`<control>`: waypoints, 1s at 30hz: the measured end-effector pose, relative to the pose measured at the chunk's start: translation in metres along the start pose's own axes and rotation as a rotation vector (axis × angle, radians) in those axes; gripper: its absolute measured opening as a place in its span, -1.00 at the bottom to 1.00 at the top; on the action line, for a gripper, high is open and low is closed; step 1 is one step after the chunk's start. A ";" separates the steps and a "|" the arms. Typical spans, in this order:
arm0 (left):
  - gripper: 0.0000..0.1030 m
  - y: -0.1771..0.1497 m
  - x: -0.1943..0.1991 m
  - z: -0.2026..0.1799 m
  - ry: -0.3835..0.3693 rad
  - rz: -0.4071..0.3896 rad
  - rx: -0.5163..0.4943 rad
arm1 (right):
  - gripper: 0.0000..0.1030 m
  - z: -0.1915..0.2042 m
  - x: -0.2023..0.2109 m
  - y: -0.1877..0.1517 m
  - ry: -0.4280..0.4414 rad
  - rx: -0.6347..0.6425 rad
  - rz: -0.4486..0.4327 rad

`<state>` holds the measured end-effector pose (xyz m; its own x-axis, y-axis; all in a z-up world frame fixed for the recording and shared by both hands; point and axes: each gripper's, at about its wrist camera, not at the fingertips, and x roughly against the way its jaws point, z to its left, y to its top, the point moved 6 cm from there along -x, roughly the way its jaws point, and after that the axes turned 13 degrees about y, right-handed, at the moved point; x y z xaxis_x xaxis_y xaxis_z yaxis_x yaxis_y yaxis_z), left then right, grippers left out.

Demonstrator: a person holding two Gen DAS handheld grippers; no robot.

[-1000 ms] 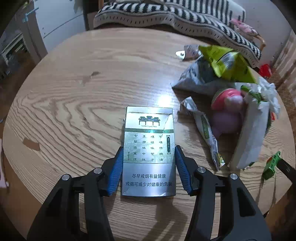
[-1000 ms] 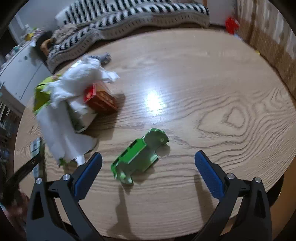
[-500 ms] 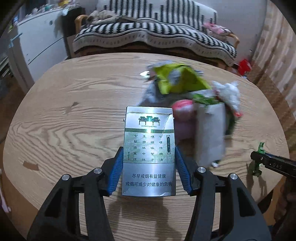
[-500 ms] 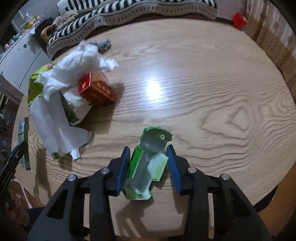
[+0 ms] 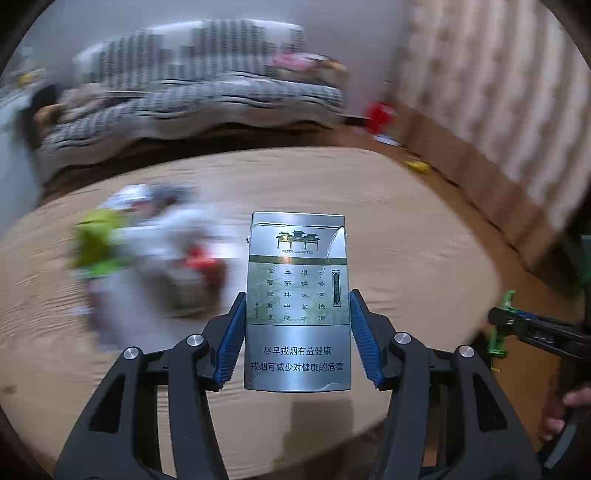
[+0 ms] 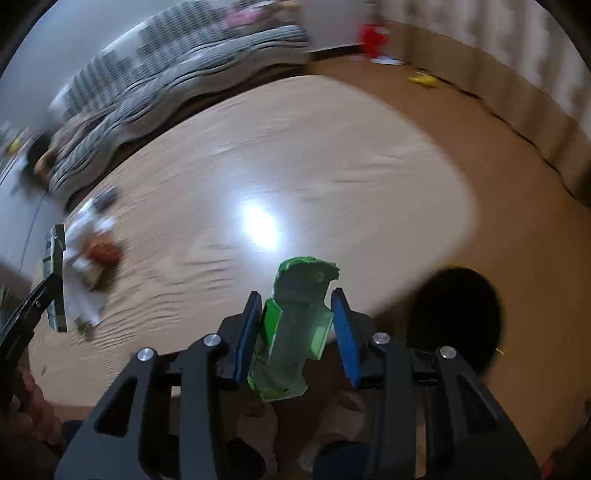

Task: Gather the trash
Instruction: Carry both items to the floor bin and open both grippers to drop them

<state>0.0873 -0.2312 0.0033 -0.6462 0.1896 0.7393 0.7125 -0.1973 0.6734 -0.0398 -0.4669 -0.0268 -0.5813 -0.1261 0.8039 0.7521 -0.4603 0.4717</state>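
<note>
My left gripper [image 5: 297,314] is shut on a silver and green cigarette pack [image 5: 297,295], held upright in the air above the round wooden table [image 5: 406,236]. My right gripper [image 6: 297,317] is shut on a flattened green plastic piece [image 6: 291,332], lifted above the table's near edge. A blurred heap of wrappers, tissue and a red box [image 5: 147,258] lies on the table to the left; it also shows in the right wrist view [image 6: 92,258]. The right gripper with the green piece [image 5: 502,321] shows at the right of the left wrist view.
A black round bin [image 6: 456,317] stands on the floor beyond the table's right edge. A striped sofa [image 5: 192,96] is behind the table. A wall with a curtain [image 5: 498,110] runs along the right. Red and yellow things [image 6: 373,35] lie on the floor.
Both grippers have lifted and swung to the right with their loads. The right gripper closed on the green piece one second back. The heap now lies to the left.
</note>
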 end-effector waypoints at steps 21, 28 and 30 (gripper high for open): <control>0.03 -0.139 -0.043 -0.332 -0.426 0.205 -0.523 | -0.25 -0.265 0.077 -0.037 -0.076 -0.388 -0.139; 0.03 -0.150 -0.061 -0.361 -0.461 0.242 -0.573 | -0.24 -0.279 0.080 -0.048 -0.086 -0.374 -0.132; 0.03 -0.149 -0.064 -0.370 -0.461 0.246 -0.572 | -0.24 -0.279 0.075 -0.045 -0.084 -0.375 -0.127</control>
<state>-0.0789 -0.5695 -0.1420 -0.2196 0.4323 0.8746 0.4877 -0.7278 0.4822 -0.2046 -0.7009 -0.0888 -0.6231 0.0181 0.7819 0.5010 -0.7585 0.4168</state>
